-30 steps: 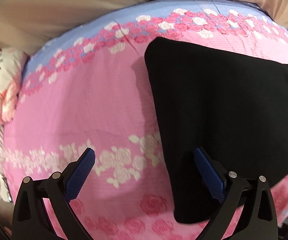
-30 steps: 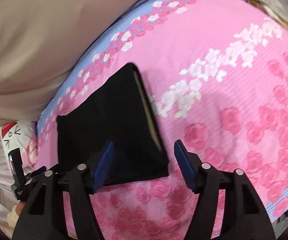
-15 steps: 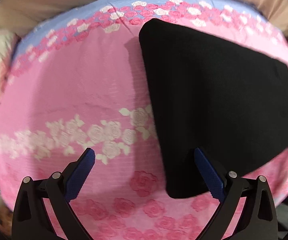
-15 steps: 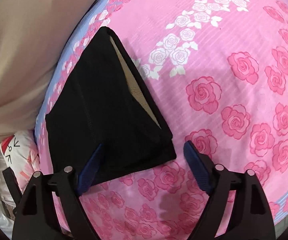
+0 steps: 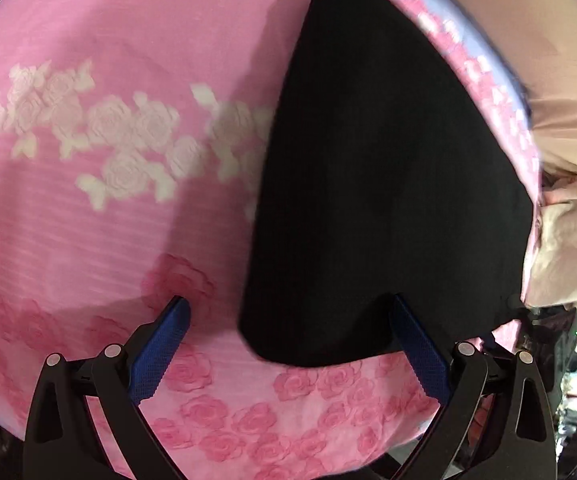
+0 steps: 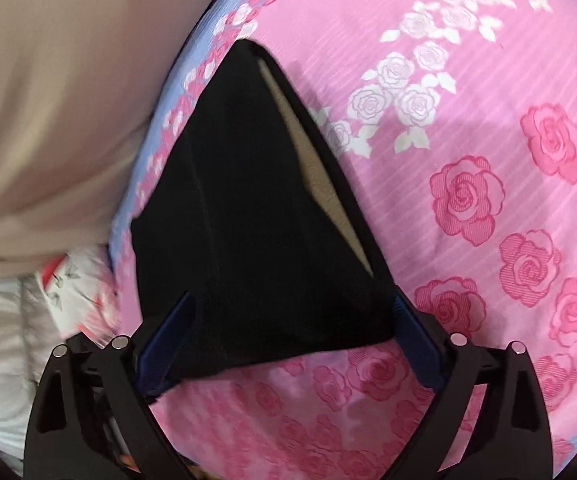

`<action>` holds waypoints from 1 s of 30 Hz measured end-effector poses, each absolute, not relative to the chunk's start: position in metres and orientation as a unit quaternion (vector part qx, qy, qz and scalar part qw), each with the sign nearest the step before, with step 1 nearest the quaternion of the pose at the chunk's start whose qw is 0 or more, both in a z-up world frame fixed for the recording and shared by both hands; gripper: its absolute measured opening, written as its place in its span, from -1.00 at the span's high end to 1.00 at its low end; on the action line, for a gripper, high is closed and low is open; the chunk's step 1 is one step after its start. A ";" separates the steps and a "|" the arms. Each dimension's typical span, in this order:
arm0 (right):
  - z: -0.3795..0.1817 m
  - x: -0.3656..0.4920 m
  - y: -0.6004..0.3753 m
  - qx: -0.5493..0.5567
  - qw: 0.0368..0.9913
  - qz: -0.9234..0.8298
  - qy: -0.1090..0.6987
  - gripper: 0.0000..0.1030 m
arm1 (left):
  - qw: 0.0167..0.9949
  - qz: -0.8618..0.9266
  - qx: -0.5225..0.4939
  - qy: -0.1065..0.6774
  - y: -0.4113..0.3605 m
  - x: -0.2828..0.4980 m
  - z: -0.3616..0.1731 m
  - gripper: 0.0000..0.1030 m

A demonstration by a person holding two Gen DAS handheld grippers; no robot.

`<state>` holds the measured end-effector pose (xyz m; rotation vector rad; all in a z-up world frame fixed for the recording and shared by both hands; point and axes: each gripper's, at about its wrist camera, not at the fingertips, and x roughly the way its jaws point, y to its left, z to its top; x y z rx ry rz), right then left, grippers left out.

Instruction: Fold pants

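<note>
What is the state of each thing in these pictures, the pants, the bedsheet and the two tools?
Black pants: folded into a compact shape, lying flat on the bed, a beige inner layer showing along one edge in the right wrist view.
Pink rose bedsheet: spread under the pants, mostly smooth.
Left tool: open, holding nothing, near the pants' near corner.
Right tool: open, holding nothing, its fingers either side of the pants' near edge.

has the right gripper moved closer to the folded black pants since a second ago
Yes. The right gripper has closed in on the folded black pants: its blue fingertips now straddle their near corner on the pink rose bedsheet.
</note>
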<state>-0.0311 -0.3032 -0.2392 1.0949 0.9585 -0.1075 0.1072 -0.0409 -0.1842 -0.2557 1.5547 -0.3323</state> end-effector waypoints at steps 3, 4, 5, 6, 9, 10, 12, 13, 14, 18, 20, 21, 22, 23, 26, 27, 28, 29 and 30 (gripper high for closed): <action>-0.238 -0.031 -0.303 0.477 0.747 -0.058 0.460 -0.18 | 0.722 -0.129 -0.067 0.677 -0.058 0.106 -0.182 -0.90; -0.237 -0.032 -0.304 0.468 0.746 -0.062 0.470 -0.06 | 0.731 -0.127 -0.057 0.668 -0.062 0.105 -0.182 -0.90; -0.238 -0.033 -0.306 0.475 0.742 -0.056 0.470 0.32 | 0.735 -0.126 -0.054 0.664 -0.063 0.105 -0.181 -0.88; -0.239 -0.033 -0.306 0.490 0.734 -0.043 0.467 0.40 | 0.738 -0.128 -0.057 0.660 -0.063 0.104 -0.179 -0.80; -0.224 -0.032 -0.301 0.489 0.734 -0.031 0.470 0.49 | 0.737 -0.171 -0.063 0.651 -0.067 0.099 -0.169 0.05; -0.219 -0.033 -0.301 0.494 0.733 -0.025 0.468 0.49 | 0.739 -0.175 -0.056 0.649 -0.068 0.097 -0.164 0.32; -0.205 -0.039 -0.300 0.499 0.731 -0.003 0.467 0.51 | 0.738 -0.188 -0.053 0.646 -0.063 0.093 -0.152 0.52; -0.196 -0.044 -0.297 0.493 0.731 0.007 0.472 0.51 | 0.737 -0.194 -0.057 0.645 -0.060 0.092 -0.148 0.57; -0.188 -0.052 -0.293 0.484 0.731 0.017 0.481 0.51 | 0.733 -0.203 -0.063 0.646 -0.053 0.087 -0.141 0.59; -0.194 -0.092 -0.285 0.442 0.726 0.026 0.527 0.48 | 0.701 -0.230 -0.078 0.670 -0.030 0.055 -0.125 0.61; -0.224 -0.107 -0.283 0.424 0.711 0.019 0.561 0.20 | 0.688 -0.241 -0.046 0.683 -0.029 0.025 -0.130 0.52; -0.246 -0.118 -0.286 0.433 0.697 0.008 0.572 0.01 | 0.682 -0.236 -0.021 0.692 -0.031 0.011 -0.141 0.47; -0.248 -0.127 -0.291 0.463 0.698 0.007 0.546 -0.01 | 0.680 -0.229 -0.005 0.696 -0.034 0.005 -0.147 0.40; -0.245 -0.135 -0.297 0.488 0.690 -0.012 0.534 -0.11 | 0.676 -0.215 -0.003 0.705 -0.031 0.003 -0.155 0.39; -0.213 -0.145 -0.304 0.477 0.728 -0.032 0.491 -0.12 | 0.715 -0.209 -0.019 0.668 -0.021 0.013 -0.121 0.36; -0.208 -0.145 -0.303 0.463 0.738 -0.030 0.491 -0.11 | 0.734 -0.202 -0.007 0.648 -0.020 0.018 -0.107 0.36; -0.206 -0.139 -0.299 0.449 0.742 -0.018 0.497 -0.07 | 0.760 -0.192 0.013 0.621 -0.021 0.020 -0.091 0.35; -0.208 -0.134 -0.293 0.438 0.741 -0.005 0.509 0.14 | 0.784 -0.180 0.044 0.593 -0.026 0.025 -0.074 0.23; -0.208 -0.128 -0.287 0.416 0.743 -0.011 0.524 0.46 | 0.797 -0.176 0.067 0.574 -0.033 0.029 -0.064 0.14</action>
